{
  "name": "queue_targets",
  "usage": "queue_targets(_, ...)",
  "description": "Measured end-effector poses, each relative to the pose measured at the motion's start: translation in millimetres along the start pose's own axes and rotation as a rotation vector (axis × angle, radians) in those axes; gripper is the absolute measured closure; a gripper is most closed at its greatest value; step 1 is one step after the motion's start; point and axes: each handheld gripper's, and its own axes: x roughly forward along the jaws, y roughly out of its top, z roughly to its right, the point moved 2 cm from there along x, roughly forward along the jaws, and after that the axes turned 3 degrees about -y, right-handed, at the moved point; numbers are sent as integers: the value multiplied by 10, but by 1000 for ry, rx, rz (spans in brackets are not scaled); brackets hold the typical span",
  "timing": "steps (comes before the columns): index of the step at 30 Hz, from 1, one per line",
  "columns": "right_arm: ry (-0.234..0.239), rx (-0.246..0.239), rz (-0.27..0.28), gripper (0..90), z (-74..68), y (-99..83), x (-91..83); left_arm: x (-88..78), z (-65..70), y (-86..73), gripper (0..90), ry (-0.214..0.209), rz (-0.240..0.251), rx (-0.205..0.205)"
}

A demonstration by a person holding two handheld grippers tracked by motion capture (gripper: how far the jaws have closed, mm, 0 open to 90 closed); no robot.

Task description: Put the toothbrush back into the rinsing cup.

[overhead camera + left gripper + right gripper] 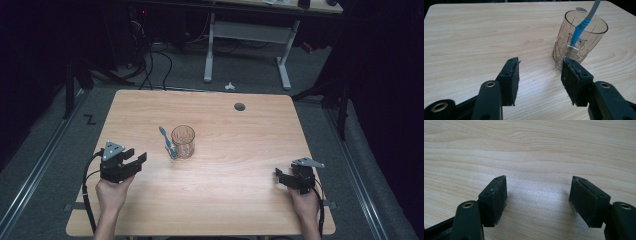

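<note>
Standing upright, clear cut-glass tumbler (579, 40) with blue-grey toothbrush (581, 27) inside; both grippers released, empty.

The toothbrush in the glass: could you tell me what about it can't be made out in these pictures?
- Toothbrush top: cut off by the upper edge in the left gripper view.
- Its lower end: blurred behind the patterned glass wall and the left gripper pad.
- Bristles: too small in the high view.
</note>
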Motion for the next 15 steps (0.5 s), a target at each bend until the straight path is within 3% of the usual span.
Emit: queue_targets(15, 0, 0, 0, 306, 0, 0, 0, 32, -68, -92, 489, -1, -17, -33)
